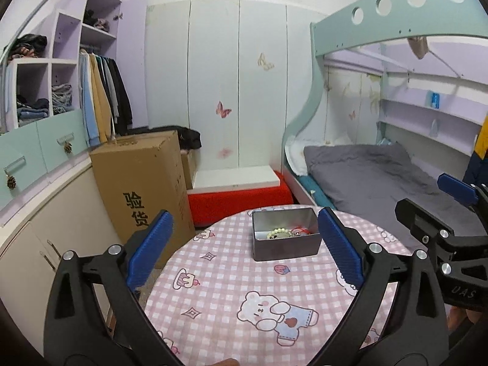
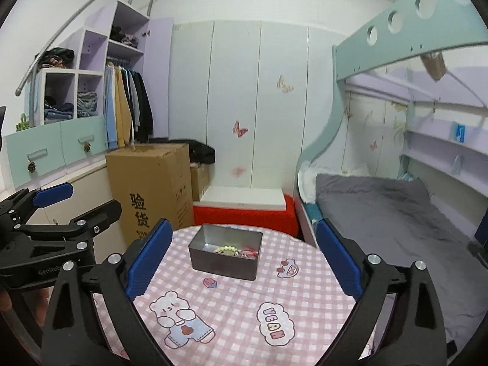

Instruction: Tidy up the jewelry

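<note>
A grey metal tin (image 1: pixel 285 241) stands at the far side of a round table with a pink checked cloth (image 1: pixel 231 280). It holds a pale bead bracelet (image 1: pixel 277 232) and a red piece (image 1: pixel 300 229). My left gripper (image 1: pixel 244 244) is open and empty, held above the table short of the tin. In the right wrist view the tin (image 2: pixel 225 257) holds the same bracelet (image 2: pixel 227 249). My right gripper (image 2: pixel 244 256) is open and empty, also short of the tin. Each gripper shows at the edge of the other's view, the right one (image 1: pixel 448 213) and the left one (image 2: pixel 70 204).
A tall cardboard box (image 1: pixel 143 183) stands left of the table, with a red and white bench (image 1: pixel 241 189) behind it. A bunk bed with grey bedding (image 1: pixel 381 180) is on the right. A wardrobe with hanging clothes (image 1: pixel 100 97) lines the left wall.
</note>
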{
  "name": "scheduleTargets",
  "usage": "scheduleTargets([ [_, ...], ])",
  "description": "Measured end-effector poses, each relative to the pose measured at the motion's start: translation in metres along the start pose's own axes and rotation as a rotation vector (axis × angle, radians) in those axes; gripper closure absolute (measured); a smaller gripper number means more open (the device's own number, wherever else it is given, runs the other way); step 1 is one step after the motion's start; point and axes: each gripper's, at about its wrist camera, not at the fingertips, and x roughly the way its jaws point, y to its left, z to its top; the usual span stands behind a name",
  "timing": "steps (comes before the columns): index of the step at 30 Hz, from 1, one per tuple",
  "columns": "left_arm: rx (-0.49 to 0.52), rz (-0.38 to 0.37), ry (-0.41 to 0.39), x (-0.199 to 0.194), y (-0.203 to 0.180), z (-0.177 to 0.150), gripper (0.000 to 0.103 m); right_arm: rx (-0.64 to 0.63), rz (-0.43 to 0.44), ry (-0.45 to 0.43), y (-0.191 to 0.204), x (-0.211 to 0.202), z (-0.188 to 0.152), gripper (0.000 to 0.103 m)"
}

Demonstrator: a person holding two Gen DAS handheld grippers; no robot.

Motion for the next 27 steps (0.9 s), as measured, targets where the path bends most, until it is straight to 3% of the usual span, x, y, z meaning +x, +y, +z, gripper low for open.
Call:
scheduleTargets([
  [10,0.005,0.016,-0.098,-0.049,-0.004,0.002,0.007,-0.030,-0.024,-0.107,0.009,-0.046,0.004,0.009],
  [27,-0.005,0.042,-0.197,-0.079,-0.015,0.007,0.007,-0.047,-0.068,-0.182,0.012,-0.076,0.003,0.008],
])
